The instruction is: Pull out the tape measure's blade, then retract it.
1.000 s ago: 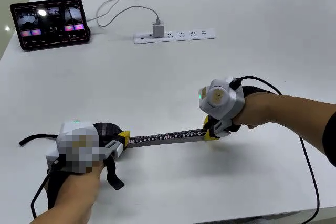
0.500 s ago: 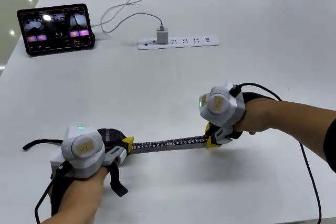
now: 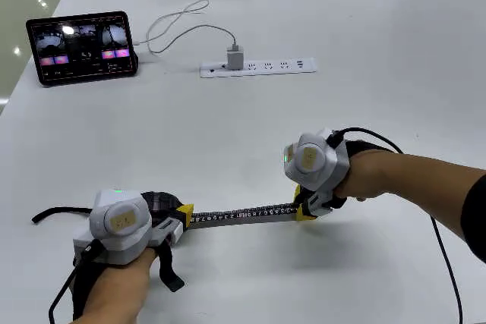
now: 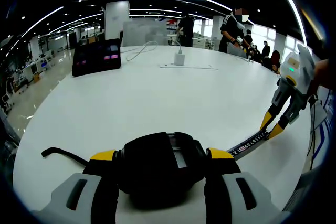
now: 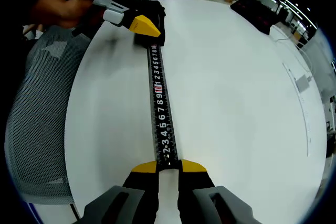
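The tape measure's black case [image 3: 158, 204] rests on the white table [image 3: 228, 134], and my left gripper [image 3: 179, 216] is shut on it. Its yellow-tipped fingers [image 4: 103, 156] press both sides of the case [image 4: 160, 166]. The numbered blade [image 3: 239, 212] runs out flat along the table to my right gripper [image 3: 304, 212], which is shut on the blade's end. In the right gripper view the blade [image 5: 159, 108] stretches from my right gripper [image 5: 168, 167] straight to the case [image 5: 150, 27]. In the left gripper view the right gripper [image 4: 275, 124] stands at the far right.
A tablet [image 3: 82, 45] stands at the back left. A power strip [image 3: 258, 67] with a plugged charger [image 3: 234, 57] and a looping cable lies beyond the grippers. A black strap [image 3: 53, 212] trails left of the case. A mesh chair [image 5: 37, 119] sits by the table's edge.
The head camera has tilted a little. Both grippers keep their hold, and the pulled-out length of blade looks about the same.
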`<state>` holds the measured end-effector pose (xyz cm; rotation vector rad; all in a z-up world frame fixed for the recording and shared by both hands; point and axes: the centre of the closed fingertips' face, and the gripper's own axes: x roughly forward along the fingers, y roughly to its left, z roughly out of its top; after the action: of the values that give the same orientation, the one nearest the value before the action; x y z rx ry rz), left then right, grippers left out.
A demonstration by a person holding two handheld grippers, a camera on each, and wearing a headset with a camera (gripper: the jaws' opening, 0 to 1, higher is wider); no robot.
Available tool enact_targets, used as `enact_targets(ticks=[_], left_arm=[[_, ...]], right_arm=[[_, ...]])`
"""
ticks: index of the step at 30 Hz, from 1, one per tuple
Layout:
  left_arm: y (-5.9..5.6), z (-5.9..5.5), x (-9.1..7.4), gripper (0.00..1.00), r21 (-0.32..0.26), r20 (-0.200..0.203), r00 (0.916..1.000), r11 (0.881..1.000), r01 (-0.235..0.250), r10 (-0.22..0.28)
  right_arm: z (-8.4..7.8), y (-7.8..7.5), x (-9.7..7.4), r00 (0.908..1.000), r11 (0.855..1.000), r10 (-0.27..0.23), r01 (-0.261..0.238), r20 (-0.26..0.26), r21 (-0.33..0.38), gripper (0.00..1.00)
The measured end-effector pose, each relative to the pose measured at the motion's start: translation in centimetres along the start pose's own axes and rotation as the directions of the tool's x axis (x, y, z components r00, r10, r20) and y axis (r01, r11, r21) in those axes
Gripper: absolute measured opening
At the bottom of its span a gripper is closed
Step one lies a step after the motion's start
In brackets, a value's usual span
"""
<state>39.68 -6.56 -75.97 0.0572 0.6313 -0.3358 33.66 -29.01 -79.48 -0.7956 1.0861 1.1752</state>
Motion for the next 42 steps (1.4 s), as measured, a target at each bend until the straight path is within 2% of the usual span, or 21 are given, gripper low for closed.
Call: enact_targets(ticks=[11, 14, 17, 28, 30, 33, 42], left_arm=[[0.1, -0.1, 0.1, 0.62, 0.001, -0.014, 0.9999, 1.0, 0.007, -0.007], [0.1, -0.1, 0.0, 0.62, 0.004, -0.011, 0.9999, 1.0, 0.009, -0.009], [0.1, 0.0, 0.0, 0.62, 0.005, -0.007, 0.9999, 1.0, 0.008, -0.008], [0.0, 0.0, 0.0, 0.62, 0.005, -0.002, 1.0, 1.0, 0.007, -0.007], [0.0, 0.1, 0.0, 0.62, 0.006, -0.002, 1.0, 1.0, 0.008, -0.008], [0.0, 0.1, 0.0, 0.62, 0.005, 0.0, 1.0, 1.0, 0.007, -0.007], [0.0, 0.0, 0.0, 0.61, 0.005, 0.0, 1.0, 1.0, 0.007, -0.007]], right_arm=[[0.4, 0.1, 0.2, 1.0, 0.999, -0.001, 0.001, -0.004, -0.033, 0.09], [0.5, 0.1, 0.2, 1.0, 1.0, -0.001, 0.001, 0.006, -0.015, 0.09], [0.8, 0.2, 0.3, 1.0, 0.999, -0.009, 0.009, 0.003, -0.032, 0.09], [1.2, 0.3, 0.4, 0.9994, 0.999, 0.017, -0.015, 0.029, -0.04, 0.09], [1.3, 0.3, 0.4, 0.9992, 0.998, 0.019, -0.017, 0.035, -0.059, 0.09], [1.4, 0.2, 0.5, 0.9989, 1.0, 0.014, -0.013, 0.045, -0.022, 0.09], [1.8, 0.3, 0.6, 0.999, 1.0, 0.007, -0.007, 0.045, -0.007, 0.09]])
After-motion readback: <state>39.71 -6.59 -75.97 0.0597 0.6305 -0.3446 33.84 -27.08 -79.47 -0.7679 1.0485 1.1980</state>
